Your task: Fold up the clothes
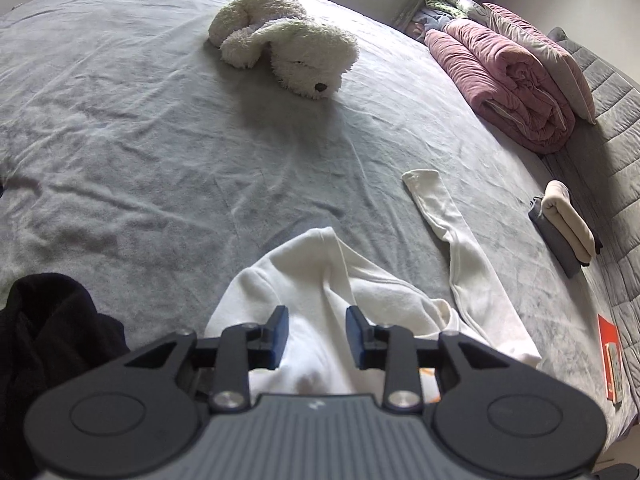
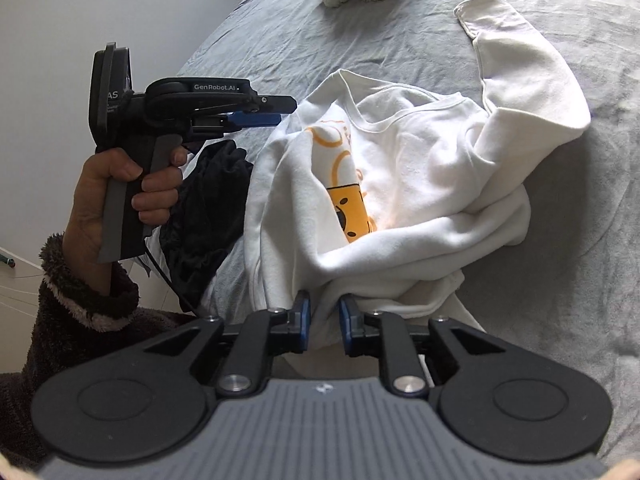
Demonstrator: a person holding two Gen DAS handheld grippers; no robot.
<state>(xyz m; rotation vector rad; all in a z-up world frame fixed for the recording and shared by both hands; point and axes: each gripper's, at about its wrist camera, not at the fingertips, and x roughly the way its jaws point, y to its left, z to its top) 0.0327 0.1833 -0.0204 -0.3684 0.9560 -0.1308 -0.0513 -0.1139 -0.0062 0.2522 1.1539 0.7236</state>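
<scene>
"GenRobot.AI" in white on the left tool's [image 2: 276,110] black arm, letters "AS" on its rear plate

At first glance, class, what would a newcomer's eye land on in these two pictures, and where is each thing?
A crumpled white sweatshirt with an orange-yellow print lies in the foreground of the grey bed, one sleeve flung out to the right. Beyond it sprawls a fluffy white toy dog. A rolled pink quilt sits at the bed's right edge.
</scene>
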